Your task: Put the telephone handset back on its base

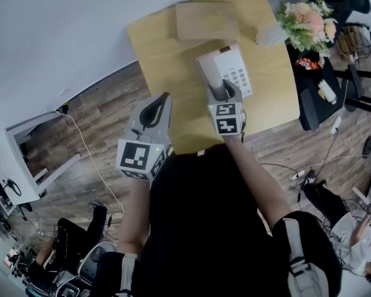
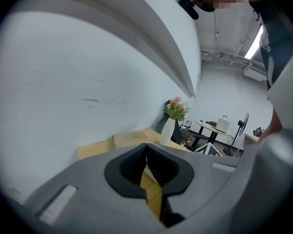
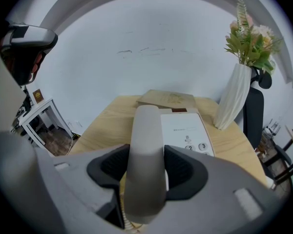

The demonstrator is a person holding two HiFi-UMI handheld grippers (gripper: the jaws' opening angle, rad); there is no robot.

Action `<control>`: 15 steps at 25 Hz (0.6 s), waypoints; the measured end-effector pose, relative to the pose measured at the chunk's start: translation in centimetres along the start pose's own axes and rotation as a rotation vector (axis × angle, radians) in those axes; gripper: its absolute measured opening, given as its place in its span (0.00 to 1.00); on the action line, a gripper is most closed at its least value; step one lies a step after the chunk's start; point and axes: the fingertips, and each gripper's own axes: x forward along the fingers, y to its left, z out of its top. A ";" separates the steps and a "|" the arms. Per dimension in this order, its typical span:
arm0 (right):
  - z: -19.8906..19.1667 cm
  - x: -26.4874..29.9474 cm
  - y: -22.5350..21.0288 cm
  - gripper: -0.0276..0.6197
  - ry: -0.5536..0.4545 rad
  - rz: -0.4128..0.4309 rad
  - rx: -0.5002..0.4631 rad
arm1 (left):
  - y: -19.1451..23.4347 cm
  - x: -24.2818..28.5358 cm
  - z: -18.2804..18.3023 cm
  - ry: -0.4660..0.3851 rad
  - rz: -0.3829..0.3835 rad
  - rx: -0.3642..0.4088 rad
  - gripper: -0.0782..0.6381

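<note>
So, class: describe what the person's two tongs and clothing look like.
The left tongs and right tongs are grey plastic with black ribbed pads. Each carries a cube of black-and-white square markers. The person wears a black top, forearms bare.

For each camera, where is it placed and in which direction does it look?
Head view: on the head, looking steeply down at table, base; arms, torso, left tool, right tool show.
Left gripper view: on left tool, facing wall and vase; shut jaws show.
Right gripper view: on right tool, facing base; jaws clamp handset.
Shared: vase in all three.
</note>
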 end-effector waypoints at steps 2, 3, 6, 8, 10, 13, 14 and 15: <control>-0.1 0.2 0.0 0.38 -0.001 -0.001 -0.002 | 0.0 0.0 -0.1 0.003 0.000 0.000 0.12; -0.2 0.2 0.0 0.38 -0.001 -0.001 -0.003 | -0.1 0.0 -0.2 0.005 0.001 0.000 0.12; -0.5 0.4 -0.1 0.38 0.004 -0.003 -0.014 | -0.3 0.0 -0.3 0.007 0.002 0.001 0.12; -0.6 0.5 0.0 0.39 0.010 -0.004 -0.020 | -0.4 0.0 -0.3 0.007 0.002 0.003 0.12; -0.8 0.4 0.0 0.39 0.027 -0.007 -0.026 | -0.5 0.0 -0.2 0.007 0.001 0.004 0.12; -0.9 0.4 0.0 0.39 0.036 -0.011 -0.035 | -0.7 -0.1 -0.1 0.007 0.000 0.007 0.12; -0.9 0.4 0.1 0.39 0.033 -0.011 -0.036 | -0.7 -0.1 -0.1 0.007 0.000 0.008 0.12; -0.9 0.4 0.1 0.39 0.030 -0.011 -0.037 | -0.7 -0.1 -0.1 0.007 0.000 0.009 0.12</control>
